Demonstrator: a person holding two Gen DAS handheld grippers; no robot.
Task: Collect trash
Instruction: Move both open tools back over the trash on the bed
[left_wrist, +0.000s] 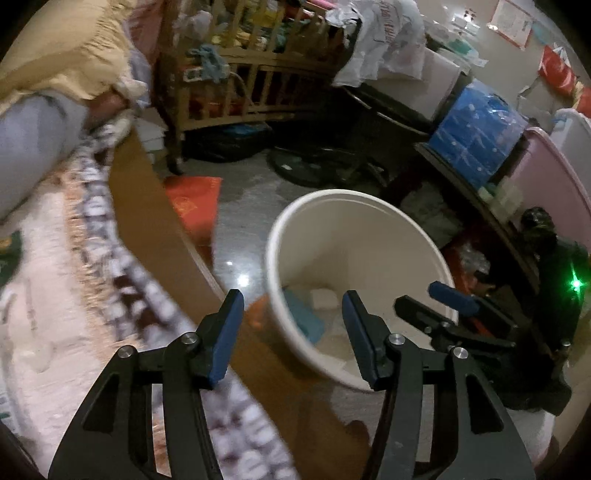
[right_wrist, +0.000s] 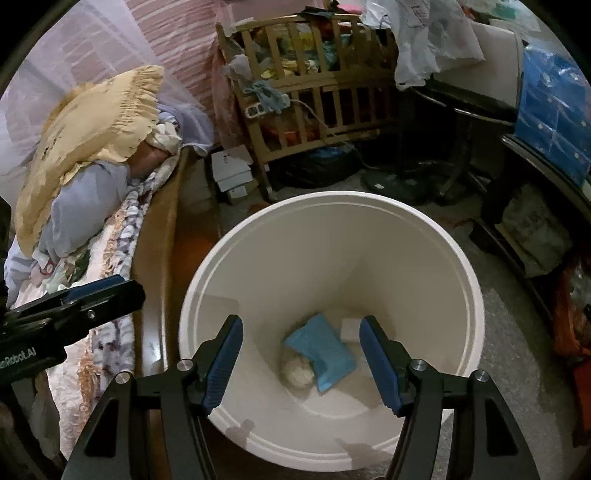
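1. The bed (right_wrist: 110, 236) runs along the far left of the right gripper (right_wrist: 301, 363), its wooden side rail almost against the bin. Standing there, the bin is probably within easy reach for trash gathered off the covers.
2. The white bin (right_wrist: 332, 229) stands on the floor directly below and ahead of the right gripper, mouth up, so anything let go here should fall inside. It sits ahead and to the right of the left gripper (left_wrist: 291, 334), whose left finger is over the bed rail.
3. Both grippers are released, jaws apart with nothing between the pads. The left gripper pokes in at the left edge of the right view, beside the bin's rim.
4. The trash lies at the bin's bottom, between and beyond the right gripper's fingers: a blue packet (right_wrist: 321, 350), a pale crumpled wad (right_wrist: 297, 371) touching its near edge, and a white piece (right_wrist: 349, 328) behind it.
5. Hard to tell: the wad's material, and whether more trash remains on the bed, which is blurred in the left view. The right finger covers part of the white piece.
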